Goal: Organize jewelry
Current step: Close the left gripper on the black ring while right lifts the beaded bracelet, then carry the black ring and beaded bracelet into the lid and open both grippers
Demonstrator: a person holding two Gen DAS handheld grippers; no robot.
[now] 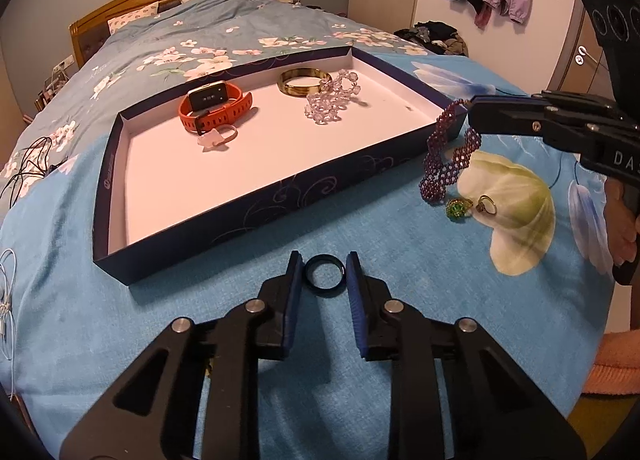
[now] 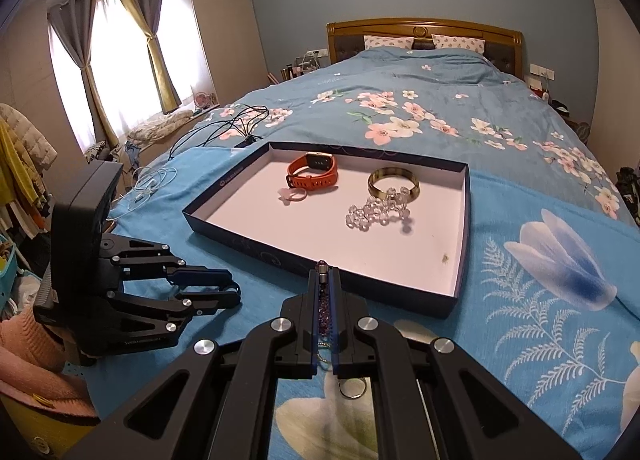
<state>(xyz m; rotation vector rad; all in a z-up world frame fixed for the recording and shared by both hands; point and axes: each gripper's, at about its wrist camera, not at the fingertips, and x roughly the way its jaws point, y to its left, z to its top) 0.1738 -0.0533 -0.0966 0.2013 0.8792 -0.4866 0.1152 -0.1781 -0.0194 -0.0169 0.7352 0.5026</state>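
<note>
Two grippers work over the bed (image 1: 360, 340). On the left, the box lid (image 1: 192, 215) holds an orange watch (image 1: 216, 105). In the middle, the left gripper (image 1: 324, 276) has a dark ring (image 1: 324, 274) between its narrow jaws; touch unclear. At right, the right gripper (image 1: 474, 111) pinches a hanging purple bead bracelet (image 1: 448, 151).

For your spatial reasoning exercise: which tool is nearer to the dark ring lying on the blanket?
Left. The left tool has the dark ring between its fingers. The right tool is off to the side, beside the tray's corner, holding the purple beaded bracelet.
</note>
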